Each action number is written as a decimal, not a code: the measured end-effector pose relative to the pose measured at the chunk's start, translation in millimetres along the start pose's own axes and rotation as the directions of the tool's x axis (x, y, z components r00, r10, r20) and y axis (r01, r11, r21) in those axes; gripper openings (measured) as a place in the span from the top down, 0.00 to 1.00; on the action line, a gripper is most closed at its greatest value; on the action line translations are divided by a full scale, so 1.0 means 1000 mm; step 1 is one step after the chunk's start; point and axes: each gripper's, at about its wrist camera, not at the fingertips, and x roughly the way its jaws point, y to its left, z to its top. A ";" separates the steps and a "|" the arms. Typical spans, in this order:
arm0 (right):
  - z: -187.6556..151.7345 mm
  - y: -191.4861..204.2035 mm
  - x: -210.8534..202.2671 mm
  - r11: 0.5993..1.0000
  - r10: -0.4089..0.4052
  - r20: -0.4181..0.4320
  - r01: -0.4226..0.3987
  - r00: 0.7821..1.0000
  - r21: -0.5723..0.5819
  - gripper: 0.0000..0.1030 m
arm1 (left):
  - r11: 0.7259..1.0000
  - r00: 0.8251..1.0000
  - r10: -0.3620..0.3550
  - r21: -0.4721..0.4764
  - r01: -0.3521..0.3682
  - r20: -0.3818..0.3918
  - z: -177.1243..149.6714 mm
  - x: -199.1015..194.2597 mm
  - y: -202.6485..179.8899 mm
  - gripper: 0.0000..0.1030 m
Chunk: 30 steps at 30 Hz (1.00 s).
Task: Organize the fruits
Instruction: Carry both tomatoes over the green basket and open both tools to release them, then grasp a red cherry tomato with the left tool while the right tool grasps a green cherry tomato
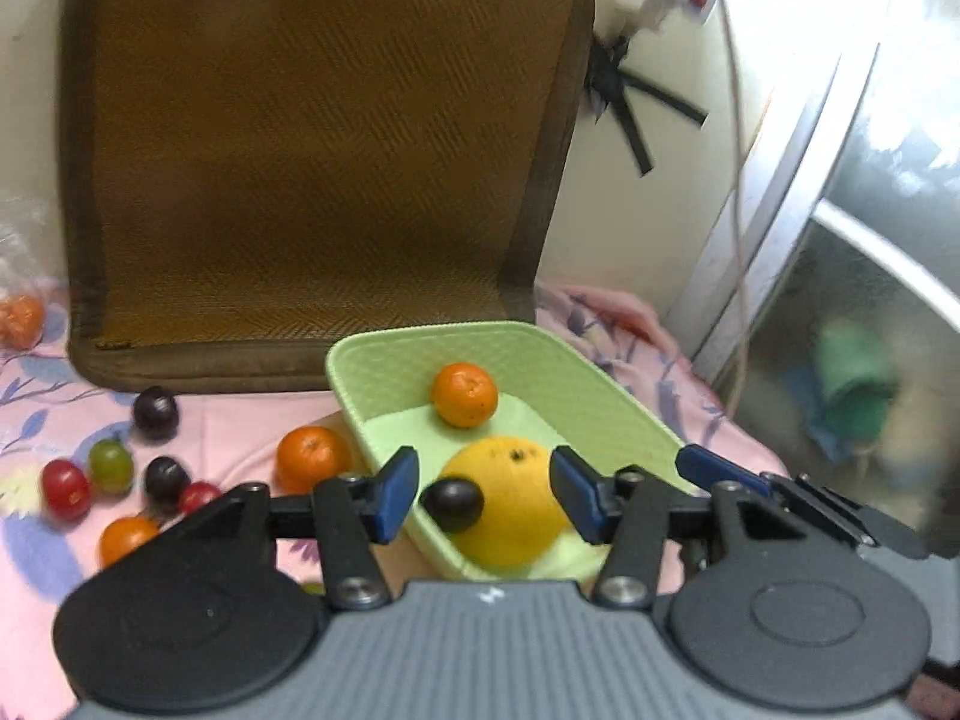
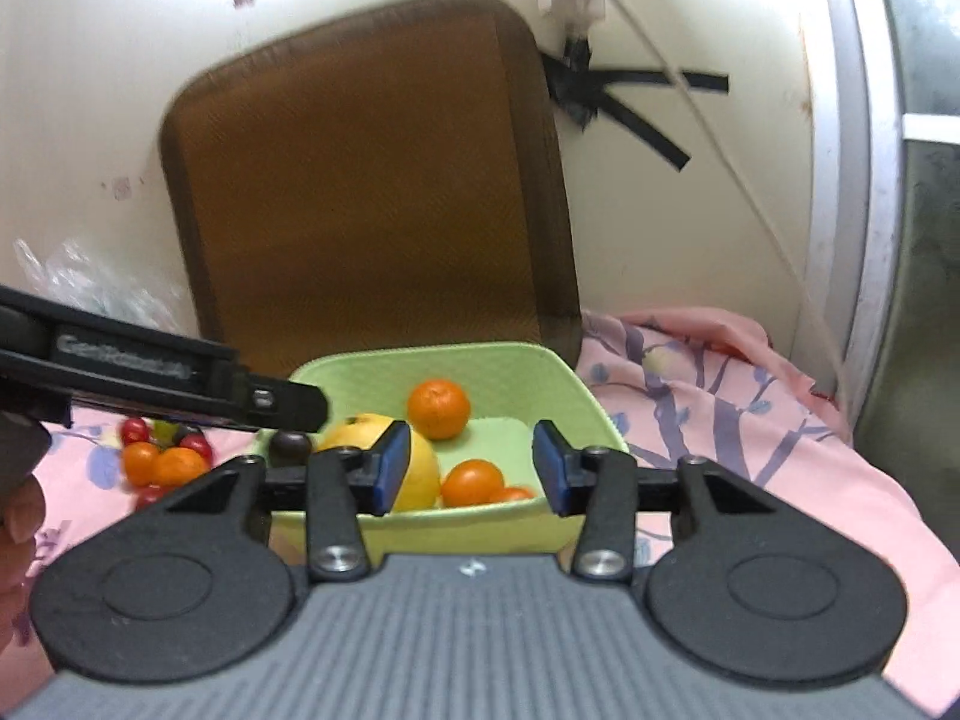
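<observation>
Blue-padded and spread wide, the left gripper [image 1: 485, 495] hangs over the near-left corner of the green basket [image 1: 576, 384] and grips nothing. A dark plum [image 1: 452, 504] sits between its pads, close to the left pad and clear of the right; whether it already rests on the basket floor or is dropping I cannot tell. It lies against the big yellow citrus [image 1: 510, 498], with a small orange [image 1: 464, 394] farther back in the basket.

The right gripper [image 2: 472, 468] is equally parted and empty, poised at the basket's near wall [image 2: 456, 531], where two more small oranges [image 2: 472, 482] show inside.

Judging from this, the plum's delivery is about finished and the next fruit waits to the left. To do it well, lift the left tool straight up before swinging, so the left pad does not catch the basket rim [image 1: 384, 462] or nudge the plum out.

Loose fruit lies on the pink floral cloth [image 1: 36, 516] left of the basket: an orange [image 1: 312, 459] almost against the wall, then plums [image 1: 155, 413], a green grape [image 1: 111, 466], red ones [image 1: 65, 489] and another orange [image 1: 124, 538], close together. The cloth there is open, bounded behind by the brown mat [image 1: 324, 150]. The right tool stands close on the right side, so leftward is the free way out.
</observation>
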 end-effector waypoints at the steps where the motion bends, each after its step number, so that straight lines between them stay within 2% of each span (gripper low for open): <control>1: -0.002 0.002 -0.009 1.000 0.020 0.005 -0.020 1.000 0.009 0.54 | 1.000 1.000 -0.018 -0.012 0.018 0.020 -0.004 -0.013 0.006 0.52; 4: -0.013 0.015 -0.029 0.994 0.112 -0.022 -0.112 0.993 0.015 0.54 | 0.999 0.998 -0.022 -0.039 0.025 0.067 -0.021 -0.057 0.032 0.52; 6: -0.024 0.028 -0.037 0.982 0.188 -0.080 -0.188 0.979 0.005 0.54 | 0.999 0.996 0.029 -0.018 -0.028 0.090 -0.036 -0.080 0.045 0.52; 9: -0.036 0.051 -0.031 0.968 0.246 -0.169 -0.252 0.954 -0.018 0.56 | 0.987 0.986 0.143 0.061 -0.149 0.091 -0.057 -0.100 0.059 0.55; 10: -0.036 0.058 -0.026 0.963 0.260 -0.185 -0.269 0.948 -0.024 0.58 | 0.984 0.984 0.160 0.067 -0.165 0.080 -0.062 -0.101 0.064 0.56; 14: -0.031 0.088 -0.003 0.959 0.260 -0.177 -0.276 0.949 -0.071 0.59 | 0.992 0.992 0.123 0.024 -0.124 0.037 -0.065 -0.093 0.078 0.56; 17: -0.025 0.093 0.021 0.968 0.228 -0.196 -0.244 0.954 -0.061 0.67 | 0.996 0.996 0.083 0.030 -0.084 0.025 -0.062 -0.081 0.077 0.56; 20: -0.023 0.089 0.041 0.968 0.245 -0.233 -0.252 0.941 -0.002 0.67 | 0.999 0.999 0.040 -0.007 -0.040 0.008 -0.056 -0.065 0.080 0.56; 24: -0.023 0.092 0.048 0.962 0.268 -0.249 -0.273 0.931 0.017 0.66 | 0.996 1.000 -0.015 -0.087 0.014 -0.004 -0.049 -0.049 0.089 0.55; 27: -0.021 0.098 0.055 0.964 0.257 -0.262 -0.266 0.930 -0.001 0.65 | 0.993 1.000 -0.021 -0.115 0.019 -0.012 -0.048 -0.039 0.093 0.55; 30: -0.021 0.105 0.065 0.959 0.269 -0.294 -0.283 0.917 -0.006 0.65 | 0.991 1.000 -0.013 -0.130 0.012 -0.007 -0.049 -0.034 0.095 0.55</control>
